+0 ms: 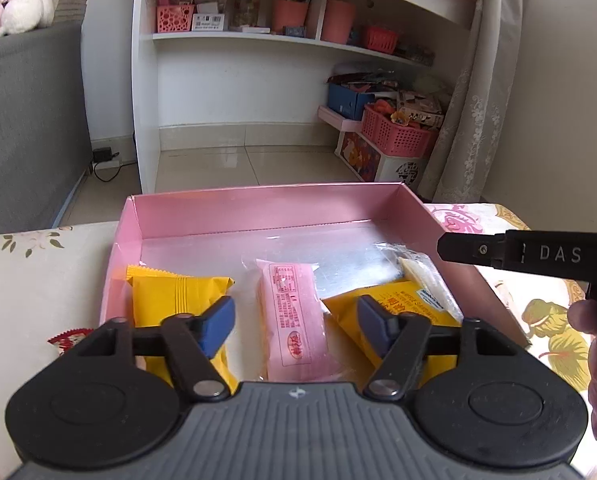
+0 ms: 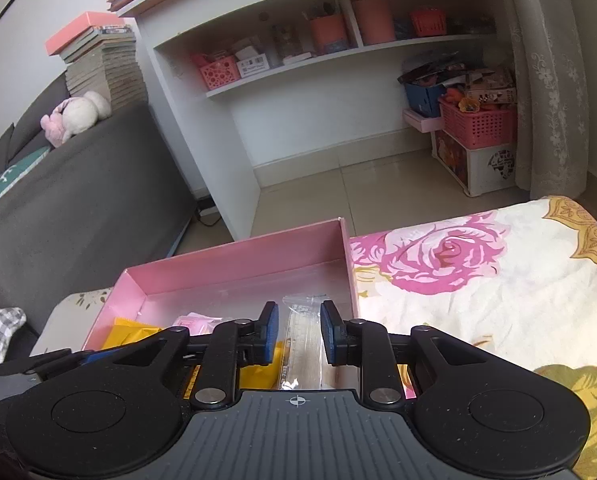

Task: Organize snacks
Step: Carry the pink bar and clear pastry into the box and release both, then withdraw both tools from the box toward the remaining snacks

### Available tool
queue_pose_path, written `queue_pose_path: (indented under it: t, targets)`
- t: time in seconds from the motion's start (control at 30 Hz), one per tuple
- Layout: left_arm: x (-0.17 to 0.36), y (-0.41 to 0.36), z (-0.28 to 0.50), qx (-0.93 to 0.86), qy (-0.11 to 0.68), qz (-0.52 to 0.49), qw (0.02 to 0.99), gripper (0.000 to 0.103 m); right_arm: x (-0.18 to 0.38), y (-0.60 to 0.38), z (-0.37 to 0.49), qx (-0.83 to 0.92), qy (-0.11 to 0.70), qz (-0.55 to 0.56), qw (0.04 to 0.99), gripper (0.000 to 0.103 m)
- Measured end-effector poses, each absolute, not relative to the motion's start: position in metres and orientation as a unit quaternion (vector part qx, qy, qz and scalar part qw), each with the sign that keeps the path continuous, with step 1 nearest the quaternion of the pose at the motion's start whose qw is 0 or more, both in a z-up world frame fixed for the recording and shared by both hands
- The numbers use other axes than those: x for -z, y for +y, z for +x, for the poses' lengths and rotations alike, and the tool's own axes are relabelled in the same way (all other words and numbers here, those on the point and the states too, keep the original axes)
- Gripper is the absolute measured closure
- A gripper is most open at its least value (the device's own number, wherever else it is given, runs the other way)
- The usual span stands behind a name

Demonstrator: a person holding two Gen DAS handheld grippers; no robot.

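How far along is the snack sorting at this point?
Done: the left yellow packet, pink packet and right yellow packet lie in the pink box; the left tongs stand open over the pink one. In hand: the right tongs straddle a clear packet in the box, grip unclear. Left: a red-and-white wrapper outside the box.

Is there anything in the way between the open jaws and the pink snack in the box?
No, nothing visible. The left gripper hangs open right over the pink snack, which lies uncovered in the pink box between two yellow packets.
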State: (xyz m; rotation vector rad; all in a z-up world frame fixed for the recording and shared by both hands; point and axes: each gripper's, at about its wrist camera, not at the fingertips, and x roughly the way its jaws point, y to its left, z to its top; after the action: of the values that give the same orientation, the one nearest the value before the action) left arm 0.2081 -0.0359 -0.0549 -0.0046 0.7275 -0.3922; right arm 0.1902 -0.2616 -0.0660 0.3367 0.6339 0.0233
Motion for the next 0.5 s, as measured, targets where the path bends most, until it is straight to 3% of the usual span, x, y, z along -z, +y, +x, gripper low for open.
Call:
queue_pose_path:
  t: [0.1, 0.23, 0.37, 0.5]
  targets:
    - [0.048, -0.035, 0.201, 0.197, 0.351, -0.005, 0.915, 0.027, 0.060, -0.262, 0.184, -0.009, 0.306, 0.166, 0.937, 0.072]
    - [0.037, -0.036, 0.193, 0.204, 0.348, -0.005, 0.915, 0.022, 0.046, -0.258, 0.174, -0.009, 0.297, 0.162, 0.941, 0.052]
    - [0.025, -0.034, 0.180, 0.208, 0.340, 0.001, 0.917, 0.017, 0.029, -0.255, 0.160, -0.008, 0.284, 0.160, 0.945, 0.047]
    - [0.013, -0.031, 0.166, 0.211, 0.334, 0.009, 0.919, 0.012, 0.012, -0.251, 0.143, -0.008, 0.273, 0.154, 0.949, 0.033]
